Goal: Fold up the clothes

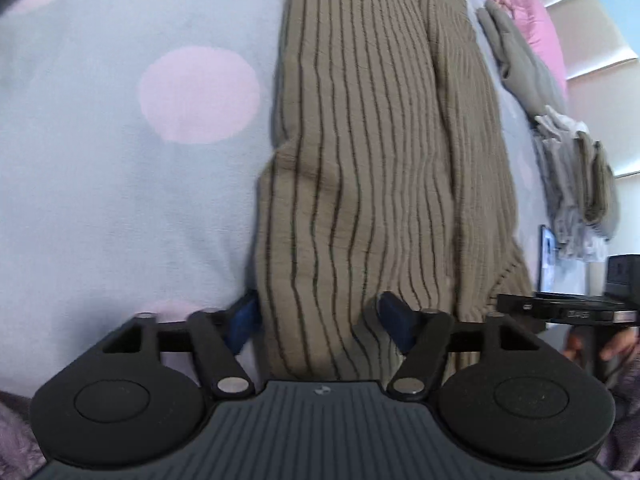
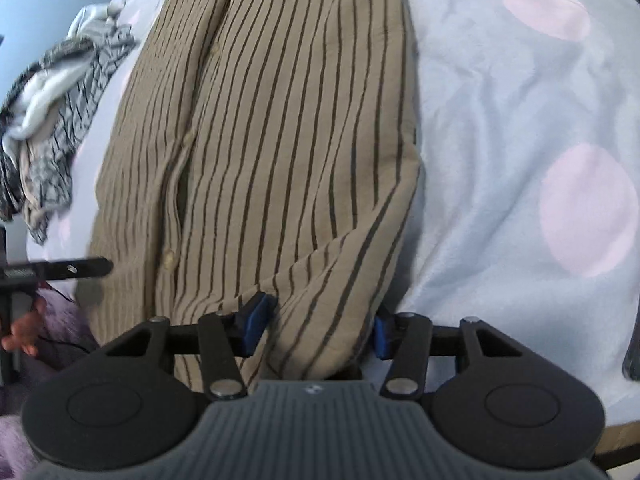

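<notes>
A tan shirt with dark thin stripes (image 1: pixel 380 120) lies lengthwise, folded into a long band, on a pale blue cover with pink dots (image 1: pixel 120 200). My left gripper (image 1: pixel 320 320) stands open over the shirt's near end, its blue pads wide apart with the cloth lying between them. In the right wrist view the same shirt (image 2: pixel 280 120) shows its button placket. My right gripper (image 2: pixel 318 322) is open too, and a folded corner of the shirt bulges between its pads. Each gripper's black bar shows at the edge of the other's view.
Folded grey clothes (image 1: pixel 520 60) and a stacked pile (image 1: pixel 580 184) lie along the cover's right side, a pink cloth (image 1: pixel 532 12) behind them. A crumpled grey checked garment (image 2: pixel 52 120) lies to the shirt's left. A hand (image 2: pixel 20 332) in a purple fuzzy sleeve is near.
</notes>
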A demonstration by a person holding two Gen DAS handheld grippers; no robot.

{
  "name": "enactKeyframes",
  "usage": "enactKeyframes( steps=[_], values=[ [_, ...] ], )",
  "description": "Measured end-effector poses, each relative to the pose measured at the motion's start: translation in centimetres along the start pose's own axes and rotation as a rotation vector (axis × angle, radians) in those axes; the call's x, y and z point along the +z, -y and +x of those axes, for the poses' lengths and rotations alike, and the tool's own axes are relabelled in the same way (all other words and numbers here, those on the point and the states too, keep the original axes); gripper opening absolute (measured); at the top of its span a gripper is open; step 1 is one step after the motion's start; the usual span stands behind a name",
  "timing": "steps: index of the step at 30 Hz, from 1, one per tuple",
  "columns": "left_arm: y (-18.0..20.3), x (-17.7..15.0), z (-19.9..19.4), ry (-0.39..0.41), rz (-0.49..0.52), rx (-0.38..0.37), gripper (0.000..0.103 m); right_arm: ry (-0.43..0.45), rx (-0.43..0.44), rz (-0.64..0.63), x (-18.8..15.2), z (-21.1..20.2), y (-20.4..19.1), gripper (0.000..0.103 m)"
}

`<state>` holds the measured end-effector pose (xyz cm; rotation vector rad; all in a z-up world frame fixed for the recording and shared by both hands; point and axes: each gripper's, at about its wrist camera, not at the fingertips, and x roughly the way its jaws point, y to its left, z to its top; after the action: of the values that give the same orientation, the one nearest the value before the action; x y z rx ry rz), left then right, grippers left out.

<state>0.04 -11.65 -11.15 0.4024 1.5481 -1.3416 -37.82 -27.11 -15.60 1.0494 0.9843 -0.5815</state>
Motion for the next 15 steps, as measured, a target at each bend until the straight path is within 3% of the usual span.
enactKeyframes(
  steps=[4, 5, 9, 11, 15],
  values=[
    [-0.2, 0.2, 0.2, -0.01, -0.013, -0.028, 0.085, 0.001, 0.018, 0.036, 0.1, 0.4, 0.7, 0.055],
    [-0.1, 0.3, 0.3, -0.017, 0.0, -0.038, 0.092, 0.003, 0.019, 0.033, 0.1, 0.5, 0.7, 0.055],
    [0.6, -0.1, 0.3, -0.016, 0.076, -0.006, 0.092, 0.009, 0.016, 0.027, 0.1, 0.4, 0.5, 0.055],
    [0.9, -0.2, 0.1, -0.01, 0.098, 0.026, 0.081, 0.014, 0.003, 0.015, 0.0, 0.3, 0.4, 0.049],
    [0.7, -0.4, -0.8, 0.022, 0.068, 0.068, 0.033, 0.033, 0.001, 0.004, -0.5, -0.3, 0.5, 0.03]
  ],
)
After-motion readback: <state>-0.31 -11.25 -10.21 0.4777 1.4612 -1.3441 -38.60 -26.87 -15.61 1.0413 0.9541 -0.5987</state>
